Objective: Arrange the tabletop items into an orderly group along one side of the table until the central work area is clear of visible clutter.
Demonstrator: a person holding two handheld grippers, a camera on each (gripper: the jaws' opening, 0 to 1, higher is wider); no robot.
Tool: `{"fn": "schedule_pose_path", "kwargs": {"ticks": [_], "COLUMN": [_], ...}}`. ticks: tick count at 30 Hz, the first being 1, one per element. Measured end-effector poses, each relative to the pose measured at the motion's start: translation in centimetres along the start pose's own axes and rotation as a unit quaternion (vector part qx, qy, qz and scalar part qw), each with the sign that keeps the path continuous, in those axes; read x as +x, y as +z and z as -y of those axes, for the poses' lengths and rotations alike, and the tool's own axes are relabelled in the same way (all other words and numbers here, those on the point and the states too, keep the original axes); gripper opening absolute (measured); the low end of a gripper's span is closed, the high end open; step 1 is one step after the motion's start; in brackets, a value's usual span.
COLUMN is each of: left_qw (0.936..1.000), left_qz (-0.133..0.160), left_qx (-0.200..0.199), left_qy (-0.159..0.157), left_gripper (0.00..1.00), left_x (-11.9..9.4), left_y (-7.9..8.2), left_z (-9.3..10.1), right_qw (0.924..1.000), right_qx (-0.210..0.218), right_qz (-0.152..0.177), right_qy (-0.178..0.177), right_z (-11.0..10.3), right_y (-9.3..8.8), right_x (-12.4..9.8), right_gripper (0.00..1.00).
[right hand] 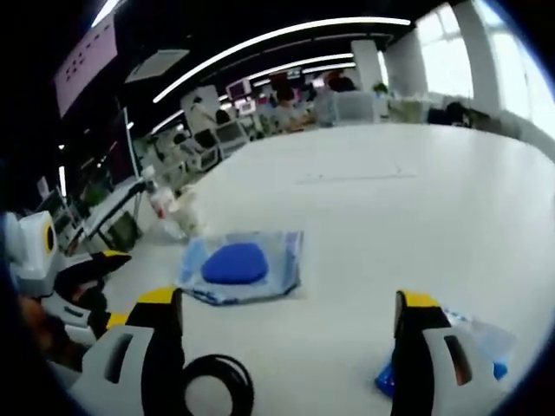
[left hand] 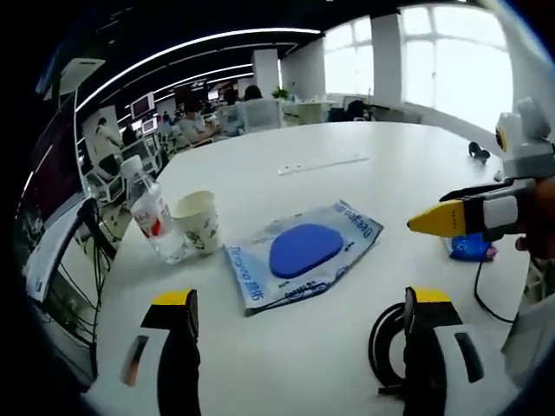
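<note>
Both the left gripper (left hand: 299, 325) and the right gripper (right hand: 282, 325) hover with jaws wide over the white table (left hand: 347, 147), near the blue-padded packet (left hand: 303, 253), with a paper cup (left hand: 198, 221) and what looks like a water bottle (left hand: 152, 208) at its left.

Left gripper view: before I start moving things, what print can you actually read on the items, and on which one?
Clear packet holding the blue pad: blue lettering along both ends, curved and upside down to the camera, too distorted to read.
Water bottle: red and white label, print too small to read.
Paper cup: green pattern, no legible words.
Small blue packet by the right gripper: no readable print.
</note>
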State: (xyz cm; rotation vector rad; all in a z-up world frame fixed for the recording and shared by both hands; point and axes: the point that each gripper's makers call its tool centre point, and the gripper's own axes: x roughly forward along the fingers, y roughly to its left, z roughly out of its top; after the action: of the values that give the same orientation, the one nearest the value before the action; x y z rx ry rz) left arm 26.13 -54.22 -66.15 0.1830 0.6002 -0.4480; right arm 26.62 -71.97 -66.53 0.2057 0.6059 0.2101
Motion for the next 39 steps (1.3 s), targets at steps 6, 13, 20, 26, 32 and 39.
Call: {"fn": "schedule_pose_path", "kwargs": {"ticks": [6,13,20,26,32,39], "left_qw": [0.9999,0.9996,0.9992,0.9986,0.9981,0.9976], "left_qz": [-0.007,-0.015,-0.032,-0.04,-0.048,-0.055], "left_qx": [-0.009,-0.011,-0.016,-0.025,-0.029,-0.033], "left_qy": [0.004,0.02,0.02,0.023,0.023,0.025], "left_gripper": [0.99,0.99,0.99,0.99,0.99,0.98], "left_x": [0.8,1.6,2.7,3.6,4.4,5.2], "left_y": [0.0,-0.3,-1.1,-1.4,-1.7,-1.9], "left_z": [-0.8,-2.1,-2.4,-2.9,-3.2,-3.7], "right_qw": [0.9999,0.9998,0.9996,0.9995,0.9993,0.999], "right_qx": [0.01,0.021,0.026,0.028,0.029,0.031], "right_qz": [-0.001,0.002,-0.01,-0.014,-0.023,-0.031], "right_qy": [-0.001,-0.002,-0.001,-0.002,-0.003,0.0], "right_z": [0.2,0.1,0.1,0.3,0.5,0.6], "right_y": [0.3,0.6,0.1,0.1,-0.2,-0.2], "right_x": [0.7,1.7,3.0,3.8,4.9,6.0], "right_gripper": [1.0,1.0,1.0,1.0,1.0,0.99]}}
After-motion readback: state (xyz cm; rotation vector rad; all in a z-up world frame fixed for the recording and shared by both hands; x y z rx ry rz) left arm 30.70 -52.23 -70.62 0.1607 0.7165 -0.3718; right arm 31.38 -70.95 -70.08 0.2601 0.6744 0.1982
